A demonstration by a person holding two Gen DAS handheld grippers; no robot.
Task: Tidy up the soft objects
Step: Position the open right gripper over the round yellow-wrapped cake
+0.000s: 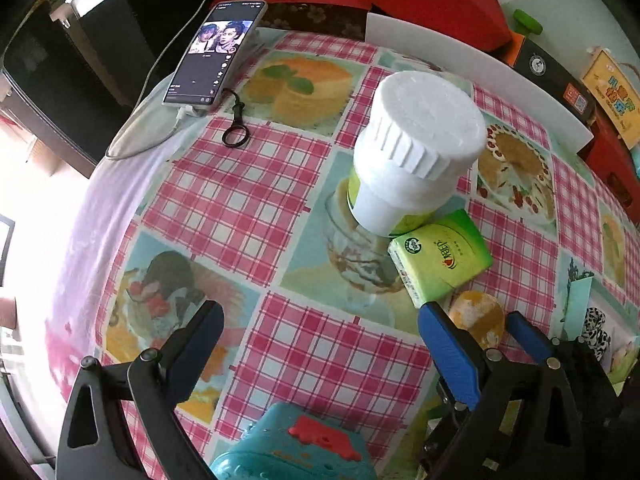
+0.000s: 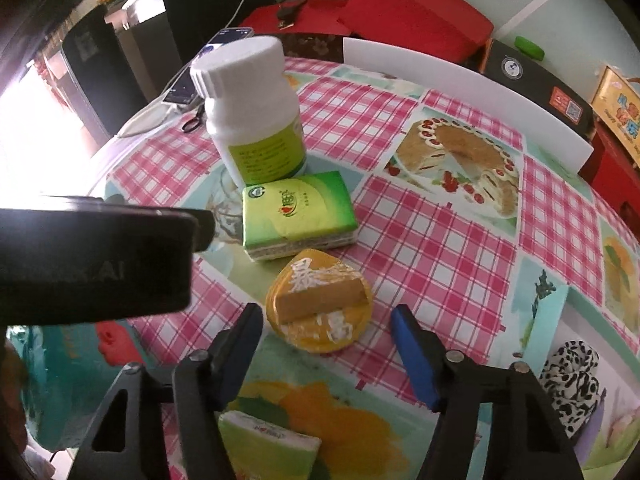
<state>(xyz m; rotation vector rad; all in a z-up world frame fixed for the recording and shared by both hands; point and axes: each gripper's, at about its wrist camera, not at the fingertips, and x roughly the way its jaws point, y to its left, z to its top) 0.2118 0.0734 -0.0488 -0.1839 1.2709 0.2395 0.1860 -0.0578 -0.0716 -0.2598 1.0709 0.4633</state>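
we see the right claw (image 2: 326,326) tipped steeply down over the surface (image 2: 420,232), its blue fingers (image 2: 414,356) apart and pressing on nothing, with the yellow round packet (image 2: 320,304) lying just ahead of and between the tips, flat on the checked cloth. just beyond the packet sits the green tissue pack (image 2: 298,214), and touching its far edge stands the white bottle (image 2: 250,108), upright with a green label and a ribbed white cap. below the right claw, at the near edge of that view, lies another small pack (image 2: 272,450) with a white end, and off to the right a black-and-white spotted soft thing (image 2: 572,380) rests near the surface edge. the left claw (image 1: 320,328) also hangs with its fingers wide apart and nothing between them, pointing down at bare pink check cloth; its right finger (image 1: 448,344) is just beside the near corner of the green tissue pack (image 1: 444,256), whether touching we cannot tell, and the yellow packet (image 1: 476,316) shows just past it. a teal case (image 1: 292,444) with a red piece on top sits under the left claw at the near edge. farther out, a phone (image 1: 214,54) with a lit screen lies at the far left of the surface, a black ring strap (image 1: 236,126) beside it, and a white board (image 2: 472,92) stands along the far rim.
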